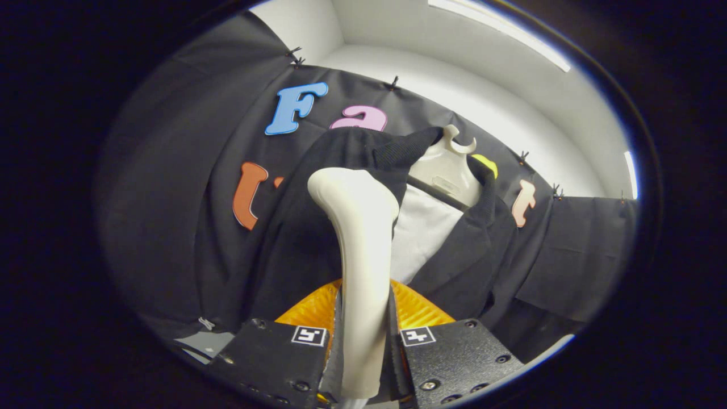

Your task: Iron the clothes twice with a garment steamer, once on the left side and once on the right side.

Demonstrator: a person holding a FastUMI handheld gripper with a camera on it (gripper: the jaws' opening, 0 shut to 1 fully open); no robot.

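Garment steamer [360,250] sat clamped by its handle between the tool [363,352] fingers, head against the dark jacket's [295,238] left front on the hanger [448,165]. Rigid, smooth, probably top-heavy; a grip low on the handle suits. Jacket soft, yielding.

white hanger [448,165] – black cloth wall [170,187] – white ceiling [454,74] beyond.

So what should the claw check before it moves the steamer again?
1. Claw shut on the steamer handle: ok.
2. Steamer head up near the jacket's shoulder: ok.
3. Head touching the cloth: cannot tell.
4. Jacket hanging on its hanger: ok.
5. Steam coming out: cannot tell.
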